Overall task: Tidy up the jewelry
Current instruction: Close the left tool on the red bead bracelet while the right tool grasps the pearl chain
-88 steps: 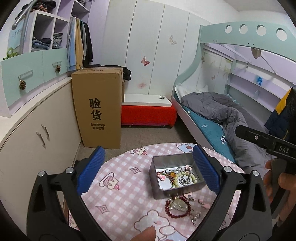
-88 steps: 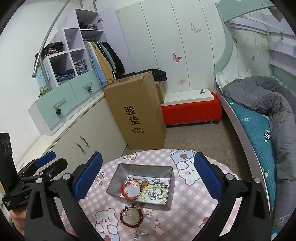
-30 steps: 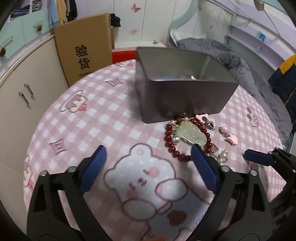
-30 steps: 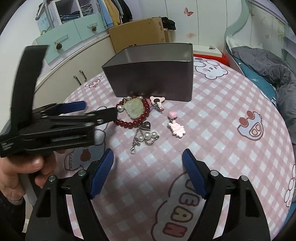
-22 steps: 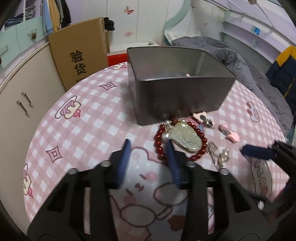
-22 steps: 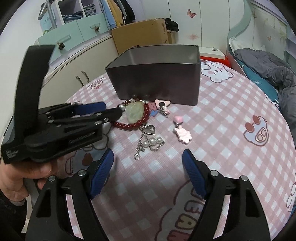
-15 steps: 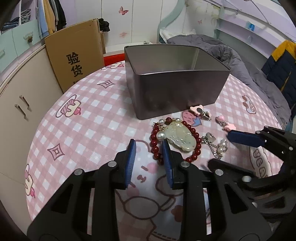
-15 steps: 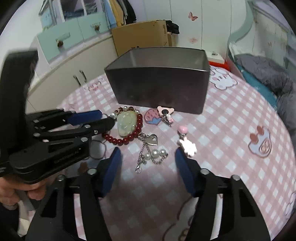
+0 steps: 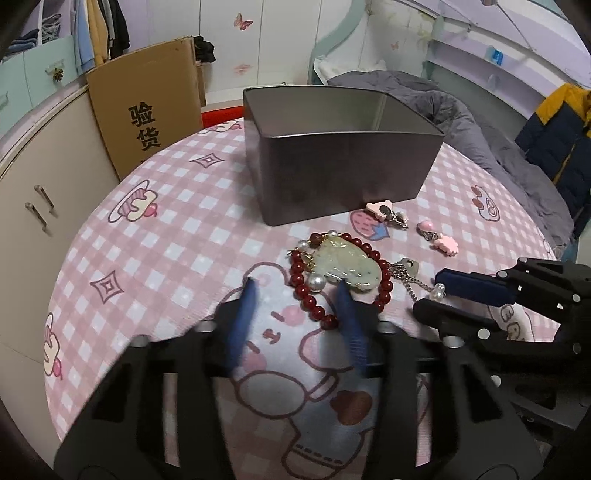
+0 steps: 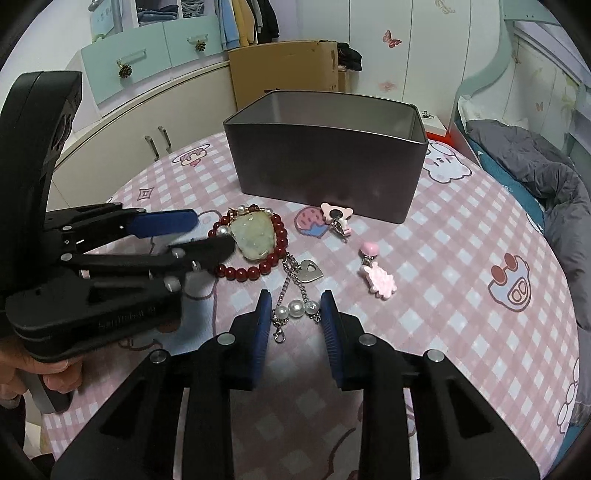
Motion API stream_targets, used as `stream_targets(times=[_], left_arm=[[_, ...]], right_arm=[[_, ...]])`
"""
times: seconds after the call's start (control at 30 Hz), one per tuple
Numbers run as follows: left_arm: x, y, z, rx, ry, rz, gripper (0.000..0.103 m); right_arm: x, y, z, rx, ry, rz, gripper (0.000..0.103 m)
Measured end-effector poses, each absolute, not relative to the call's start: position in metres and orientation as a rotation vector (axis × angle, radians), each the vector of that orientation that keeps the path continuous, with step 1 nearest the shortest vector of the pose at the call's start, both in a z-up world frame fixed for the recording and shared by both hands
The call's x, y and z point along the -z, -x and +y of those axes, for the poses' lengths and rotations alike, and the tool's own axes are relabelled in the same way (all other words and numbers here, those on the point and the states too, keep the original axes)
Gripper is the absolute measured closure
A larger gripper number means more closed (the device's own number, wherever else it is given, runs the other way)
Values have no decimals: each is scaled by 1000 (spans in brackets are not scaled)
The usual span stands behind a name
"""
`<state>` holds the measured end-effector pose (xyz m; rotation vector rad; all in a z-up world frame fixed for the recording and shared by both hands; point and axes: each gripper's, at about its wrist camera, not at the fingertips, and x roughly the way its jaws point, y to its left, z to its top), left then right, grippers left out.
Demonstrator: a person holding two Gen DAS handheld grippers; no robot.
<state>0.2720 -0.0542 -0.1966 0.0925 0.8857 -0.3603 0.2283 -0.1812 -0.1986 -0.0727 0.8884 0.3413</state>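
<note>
The left tongs (image 9: 295, 291) have been opening a little and straddle the near side of the red bead bracelet with a pale green stone (image 9: 341, 266), not pinching it yet. The right tongs (image 10: 293, 306) have been closing around the silver chain with white pearls (image 10: 295, 306) lying just beside the bracelet, pads not clearly pressing. The grey metal box (image 10: 325, 155) stands behind both on the pink checked surface (image 10: 461, 240).

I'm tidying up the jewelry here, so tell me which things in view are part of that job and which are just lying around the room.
Part of the job:
red bead bracelet with its pale green pendant
pearl chain with heart charm
pink clips
metal tin
left gripper
right gripper

Just lying about:
cardboard box
grey duvet
hanging clothes
</note>
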Motion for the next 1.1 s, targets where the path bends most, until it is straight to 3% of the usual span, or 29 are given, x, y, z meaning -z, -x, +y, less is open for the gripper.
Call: stream_targets(times=[0.1, 0.17, 0.23, 0.3, 0.37, 0.47, 0.53, 0.8, 0.83, 0.87, 0.93, 1.1], left_arm=[[195, -265, -51, 373, -81, 887, 66], [196, -260, -51, 361, -87, 889, 51], [197, -258, -52, 363, -94, 884, 50], [197, -259, -53, 371, -94, 885, 59], [196, -259, -54, 381, -95, 885, 81], [194, -256, -47, 426, -40, 898, 93], [192, -253, -42, 453, -7, 896, 98], [183, -235, -33, 429, -63, 877, 95], [185, -234, -35, 422, -77, 880, 85], [187, -234, -36, 409, -87, 885, 54], [186, -233, -36, 370, -74, 855, 17], [194, -245, -40, 361, -42, 883, 17]], right_arm=[[199, -225, -181, -343, 62, 890, 78], [199, -224, -182, -345, 59, 890, 78], [199, -222, -183, -344, 60, 890, 78], [199, -222, -183, -343, 59, 891, 78], [199, -222, -183, -346, 56, 892, 78], [199, -219, -184, -351, 44, 891, 78], [198, -216, -186, -357, 34, 892, 78], [198, -212, -193, -363, 10, 897, 78], [198, -212, -192, -362, 11, 895, 78], [198, -212, -193, -362, 10, 895, 78], [198, -211, -193, -362, 10, 895, 78], [198, -212, -192, -363, 15, 896, 78]])
